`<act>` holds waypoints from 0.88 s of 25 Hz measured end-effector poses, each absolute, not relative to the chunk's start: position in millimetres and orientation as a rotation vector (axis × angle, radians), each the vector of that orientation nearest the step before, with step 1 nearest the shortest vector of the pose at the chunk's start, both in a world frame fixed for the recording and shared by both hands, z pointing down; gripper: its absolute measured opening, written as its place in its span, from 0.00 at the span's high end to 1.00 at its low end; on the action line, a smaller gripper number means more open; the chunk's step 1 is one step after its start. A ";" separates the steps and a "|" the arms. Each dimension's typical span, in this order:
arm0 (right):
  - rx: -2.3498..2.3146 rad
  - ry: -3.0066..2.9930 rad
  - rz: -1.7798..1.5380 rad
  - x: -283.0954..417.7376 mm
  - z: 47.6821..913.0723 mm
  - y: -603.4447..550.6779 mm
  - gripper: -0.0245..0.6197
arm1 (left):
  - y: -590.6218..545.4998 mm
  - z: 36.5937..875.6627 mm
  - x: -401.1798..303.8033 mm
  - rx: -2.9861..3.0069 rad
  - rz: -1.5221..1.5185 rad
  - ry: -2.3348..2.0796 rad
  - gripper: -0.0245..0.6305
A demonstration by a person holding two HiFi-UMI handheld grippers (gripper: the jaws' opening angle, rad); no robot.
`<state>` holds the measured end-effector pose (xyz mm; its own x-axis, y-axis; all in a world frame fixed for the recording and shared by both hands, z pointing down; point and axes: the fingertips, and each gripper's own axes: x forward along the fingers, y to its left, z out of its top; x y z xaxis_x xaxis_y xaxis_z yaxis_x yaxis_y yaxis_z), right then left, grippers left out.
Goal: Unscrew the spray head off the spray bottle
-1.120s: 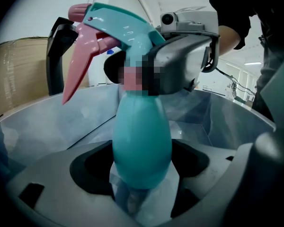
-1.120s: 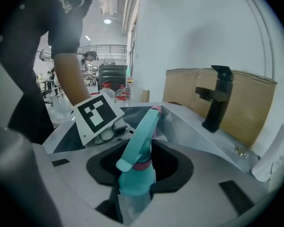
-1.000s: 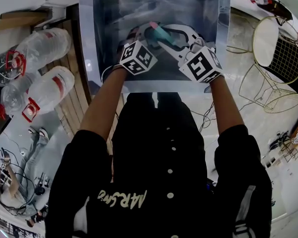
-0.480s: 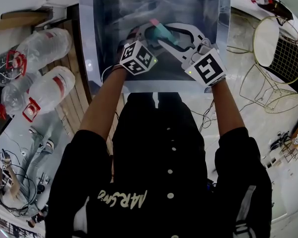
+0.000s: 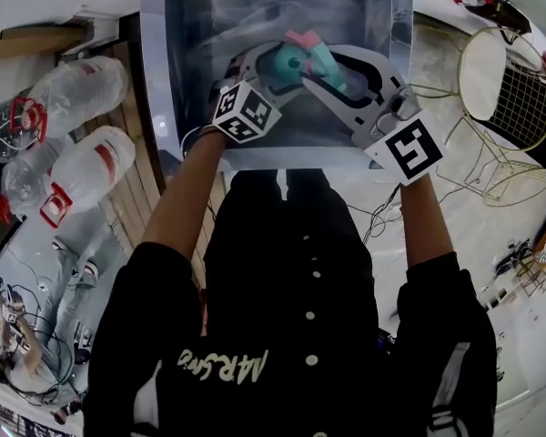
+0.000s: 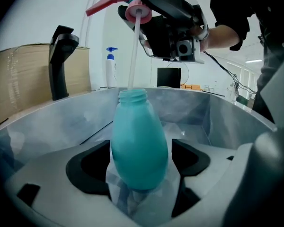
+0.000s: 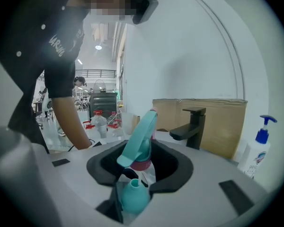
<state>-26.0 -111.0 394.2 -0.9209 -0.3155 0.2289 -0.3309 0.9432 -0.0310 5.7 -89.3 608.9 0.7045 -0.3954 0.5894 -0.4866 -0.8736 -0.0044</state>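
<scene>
**Sink job: head off the threads, tube not out yet**

Steel sink [image 5: 187,80] is the work area, with a black tap [image 6: 60,60] at its back rim. Left gripper [image 6: 139,162] is clamped round the belly of the teal spray bottle [image 6: 139,136]. It holds the bottle roughly upright over the basin, open neck [image 6: 133,96] on top. Right gripper [image 7: 139,168] pinches the spray head [image 7: 141,136] around its pink collar, directly above the neck and clear of it.

Key relation: dip tube [image 6: 134,51] runs almost straight down from the collar, with its lower end in the neck. Bottle axis and tube axis line up. My read is that the next pull goes straight up along that line, right hand only. Otherwise the tube drags on the rim.
</scene>
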 end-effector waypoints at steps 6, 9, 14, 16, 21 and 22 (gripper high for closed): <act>0.527 -2.876 0.102 -17.0 371.1 -103.2 0.72 | -86.6 585.1 -6.2 2.767 0.894 -0.795 0.36; 0.557 -2.896 0.118 -11.0 349.9 -99.5 0.72 | -84.6 563.7 -14.7 2.776 0.889 -0.846 0.36; 0.661 -2.938 0.121 6.3 307.8 -90.1 0.72 | -69.1 519.8 -28.1 2.800 0.887 -0.925 0.36; 0.714 -2.945 0.138 16.6 294.1 -84.0 0.72 | -61.1 495.7 -36.0 2.792 0.858 -0.993 0.36; 0.803 -2.927 0.100 44.9 276.5 -72.5 0.72 | -50.0 410.8 -59.0 2.792 0.687 -1.252 0.36; 0.825 -2.927 0.085 48.8 270.7 -70.9 0.72 | -47.9 390.4 -63.4 2.796 0.651 -1.316 0.40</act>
<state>48.8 -70.9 270.7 -0.8485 -0.5177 0.1102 -0.5232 0.8518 -0.0265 -63.4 -47.9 390.4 0.5678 -0.7414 0.3578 -0.7344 -0.6525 -0.1867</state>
